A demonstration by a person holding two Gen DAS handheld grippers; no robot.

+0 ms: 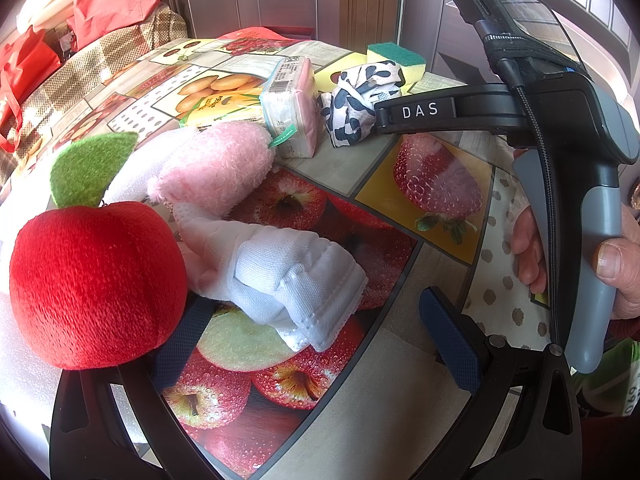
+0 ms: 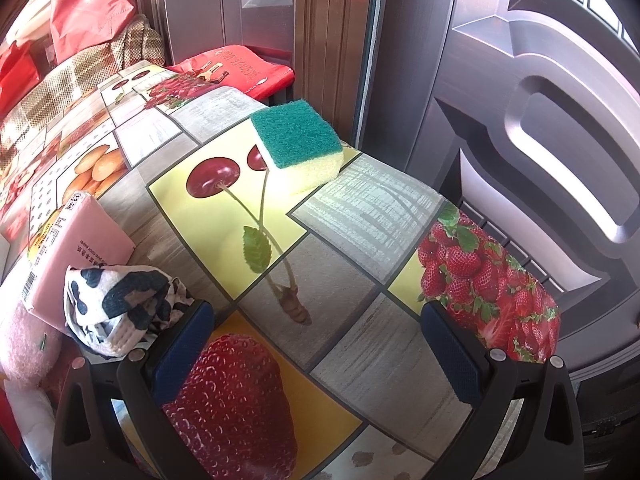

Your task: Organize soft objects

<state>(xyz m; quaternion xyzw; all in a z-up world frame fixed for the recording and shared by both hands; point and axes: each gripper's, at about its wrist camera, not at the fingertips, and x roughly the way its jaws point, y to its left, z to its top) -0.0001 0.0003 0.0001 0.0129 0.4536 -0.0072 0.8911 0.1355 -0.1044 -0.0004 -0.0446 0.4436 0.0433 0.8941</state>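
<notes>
The red plush apple [image 1: 96, 284] sits nearest, at the left tongs' [image 1: 316, 340] left finger, beside a white cloth [image 1: 288, 276] and pink plush [image 1: 216, 164] on the desk [image 1: 360, 400]. Both tongs stand apart, holding nothing. The right tongs [image 2: 320, 356] hover just right of the spotted cloth [image 2: 120, 304]; the sponge [image 2: 300, 144] lies far.

The plush apple [image 1: 96, 284] is showing bright red under a green felt leaf [image 1: 90, 168]. The fluffy toy [image 1: 216, 164] is glowing pale pink, the folded cloth [image 1: 296, 276] plain white. The crumpled rag [image 2: 120, 304] is wearing black blotches on white. The sponge [image 2: 300, 146] is pairing teal-green with yellow, and the surface [image 2: 360, 344] is displaying printed fruit panels.
</notes>
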